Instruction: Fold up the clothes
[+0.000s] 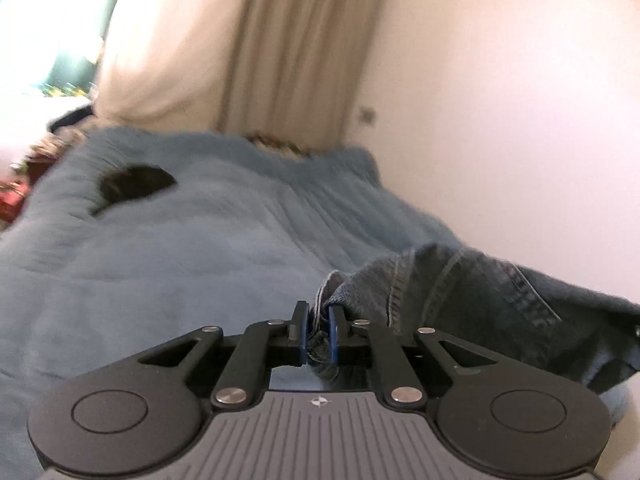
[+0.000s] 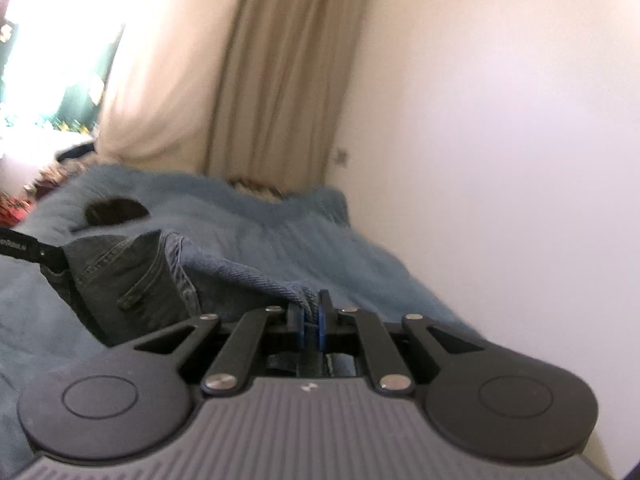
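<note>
With the left gripper (image 1: 319,334) and the right gripper (image 2: 310,326) both pinching the jeans (image 1: 460,296) above the bed (image 1: 160,260), keep the fingers pressed and the held edge level while you fold.

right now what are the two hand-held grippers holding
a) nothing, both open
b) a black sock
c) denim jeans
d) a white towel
c, since the left hand-held gripper and the right hand-held gripper each have their fingers closed on bunched blue denim of the jeans, which are held over the blue blanket on the bed.
</note>
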